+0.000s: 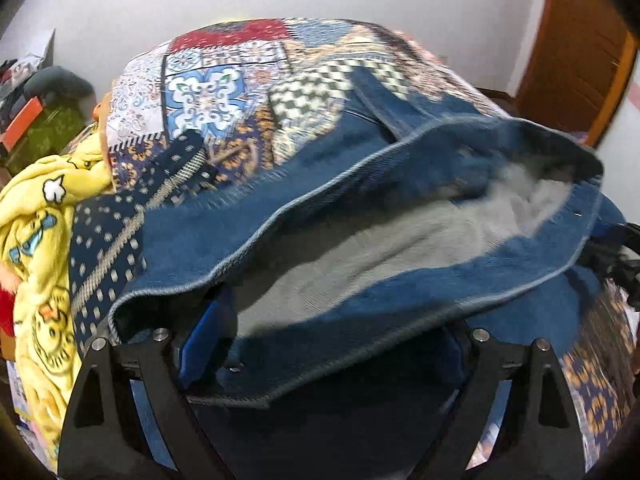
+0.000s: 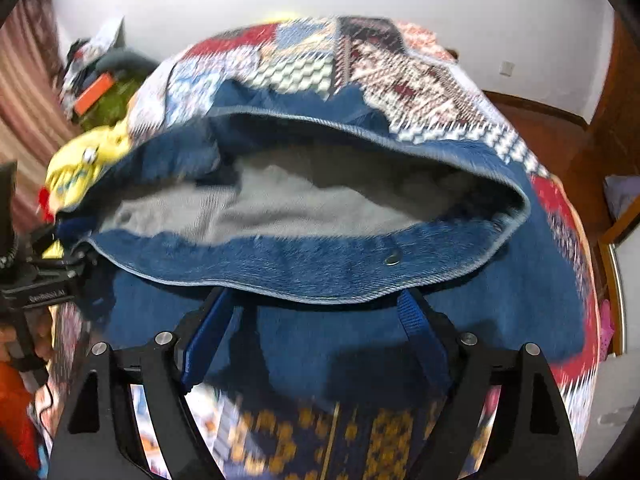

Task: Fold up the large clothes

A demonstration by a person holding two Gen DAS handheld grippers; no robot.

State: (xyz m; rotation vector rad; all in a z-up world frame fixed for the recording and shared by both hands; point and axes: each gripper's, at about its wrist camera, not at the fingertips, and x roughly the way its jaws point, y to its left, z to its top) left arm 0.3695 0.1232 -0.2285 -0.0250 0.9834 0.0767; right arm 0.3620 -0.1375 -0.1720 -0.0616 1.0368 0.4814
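White-walled bedroom; a bed (image 1: 224,92) under a patchwork cover fills both views, with a wooden door (image 1: 576,44) beyond its far right corner and a yellow printed blanket (image 1: 44,240) bunched along its left edge. A blue denim garment (image 1: 320,216) with a grey inner face is seen lifted above the middle of the bed, one edge hanging open like a mouth; a metal snap (image 2: 393,258) is noted on the hem in the right wrist view.

Left gripper (image 1: 320,360): blue pads set apart, denim draped over and between them; whether cloth is pinched cannot be told. Right gripper (image 2: 316,344): fingers also apart, hem lying just ahead of the tips; a grip cannot be confirmed.

Both frames are motion-blurred. Step judged: garment being carried or shaken out for laying flat, folding proper not yet started. Next move would call for the denim to be spread smooth on the cover, edges squared, before a first fold is taken.
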